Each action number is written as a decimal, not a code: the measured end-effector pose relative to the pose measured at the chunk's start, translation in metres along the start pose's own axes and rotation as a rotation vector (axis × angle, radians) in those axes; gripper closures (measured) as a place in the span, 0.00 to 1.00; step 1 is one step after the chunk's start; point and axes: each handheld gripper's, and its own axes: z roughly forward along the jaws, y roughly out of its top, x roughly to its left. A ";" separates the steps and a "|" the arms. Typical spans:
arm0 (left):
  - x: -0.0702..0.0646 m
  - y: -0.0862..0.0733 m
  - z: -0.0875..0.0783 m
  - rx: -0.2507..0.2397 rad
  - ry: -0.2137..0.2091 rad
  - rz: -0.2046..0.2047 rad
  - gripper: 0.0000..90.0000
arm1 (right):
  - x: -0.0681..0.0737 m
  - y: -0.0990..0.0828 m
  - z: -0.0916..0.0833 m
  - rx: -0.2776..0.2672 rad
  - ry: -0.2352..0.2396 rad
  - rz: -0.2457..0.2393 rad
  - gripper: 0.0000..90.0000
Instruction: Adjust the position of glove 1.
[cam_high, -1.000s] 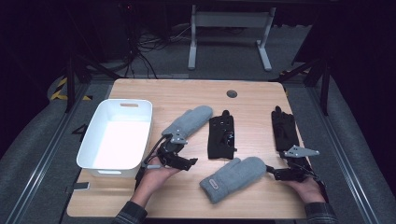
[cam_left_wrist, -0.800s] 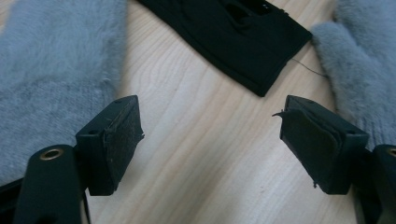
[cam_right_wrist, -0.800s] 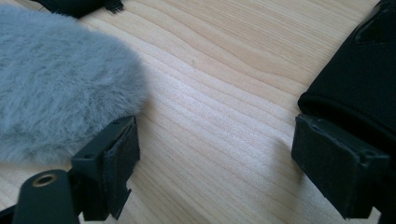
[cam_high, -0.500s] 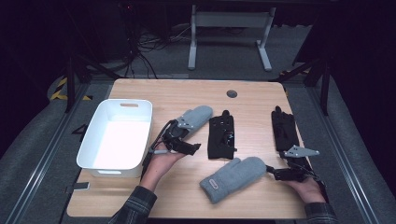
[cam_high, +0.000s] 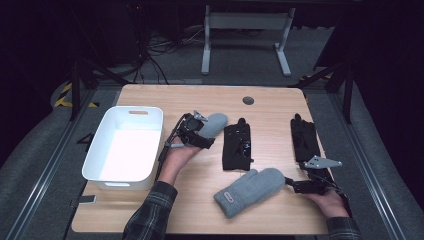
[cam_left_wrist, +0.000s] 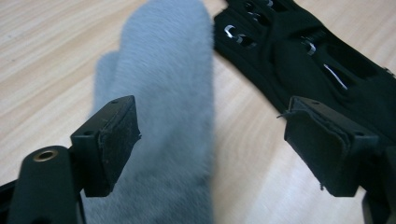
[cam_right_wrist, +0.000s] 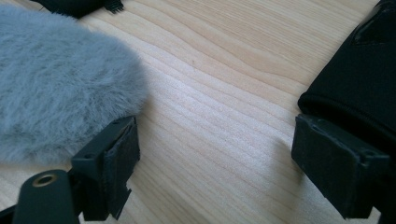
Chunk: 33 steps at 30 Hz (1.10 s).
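Note:
A grey mitten (cam_high: 215, 123) lies at mid-table, its cuff end hidden under my left gripper (cam_high: 204, 134). In the left gripper view the mitten (cam_left_wrist: 159, 93) runs between and below the jaws, nearer the left pad, and neither pad presses on it. The left gripper (cam_left_wrist: 210, 123) is open, and its jaws have just opened a little wider. A black glove (cam_high: 237, 146) (cam_left_wrist: 322, 60) lies just right of the mitten. A second grey mitten (cam_high: 250, 191) (cam_right_wrist: 56, 84) lies near the front edge. My right gripper (cam_high: 291, 183) (cam_right_wrist: 219, 156) stands open at its tip, holding nothing.
A white bin (cam_high: 106, 152) stands at the left of the wooden table (cam_high: 200, 100). A second black glove (cam_high: 303, 140) (cam_right_wrist: 359, 79) lies at the right, just beyond my right gripper. A round grommet (cam_high: 248, 100) sits near the far edge.
My left hand has moved away from the front edge toward the far grey mitten, and the gripper now covers its cuff end. The right hand has stayed put.

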 end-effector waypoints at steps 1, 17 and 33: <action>0.003 0.001 0.003 -0.006 -0.004 -0.002 0.20 | 0.000 0.000 0.000 0.000 0.000 0.000 0.18; 0.028 -0.003 0.041 0.073 0.048 -0.023 0.15 | 0.000 0.000 0.000 0.000 0.000 0.001 0.18; 0.032 -0.010 0.044 0.090 0.055 -0.029 0.45 | 0.000 0.000 0.000 0.000 0.000 0.000 0.18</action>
